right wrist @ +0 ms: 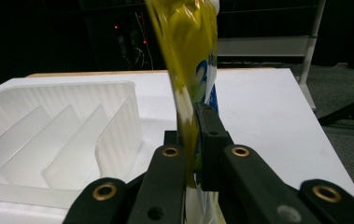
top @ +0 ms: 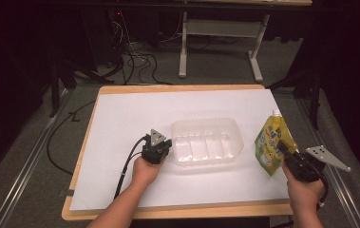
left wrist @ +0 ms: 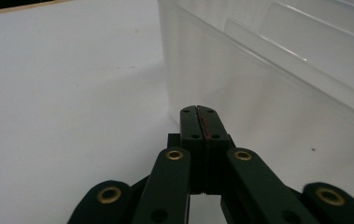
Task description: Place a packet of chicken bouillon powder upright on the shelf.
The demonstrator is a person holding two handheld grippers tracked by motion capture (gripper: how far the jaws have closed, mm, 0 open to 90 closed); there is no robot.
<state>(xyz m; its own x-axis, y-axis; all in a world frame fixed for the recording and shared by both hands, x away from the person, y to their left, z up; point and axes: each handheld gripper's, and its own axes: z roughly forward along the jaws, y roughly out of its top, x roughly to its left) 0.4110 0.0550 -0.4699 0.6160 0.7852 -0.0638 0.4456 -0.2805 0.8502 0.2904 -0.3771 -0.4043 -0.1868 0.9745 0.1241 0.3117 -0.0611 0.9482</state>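
A yellow-green spouted pouch (top: 273, 145) is held upright, clear of the white table sheet (top: 120, 118), just to the right of the clear plastic tray (top: 206, 141); its white cap is at the top. It is clamped near its lower edge by the right gripper (top: 289, 159), whose jaws are pressed flat on the pouch from both sides, as is seen in the right gripper view, where the pouch (right wrist: 191, 70) rises straight up from between the black jaws of the right gripper (right wrist: 194, 140).

The tray is seen at the middle of the sheet, with several upright clear ribs dividing its inside. In the right gripper view the tray (right wrist: 53, 135) is placed to the left of the pouch, apart from it.

The left gripper (top: 161, 148) is held just beside the tray's left wall, with a grey three-cornered plate on top and a cable trailing back along the forearm. In the left gripper view its jaws (left wrist: 198, 122) are closed tight against each other with nothing between them, and the tray's wall (left wrist: 258, 79) is seen right in front of them; whether the tips touch it cannot be told.
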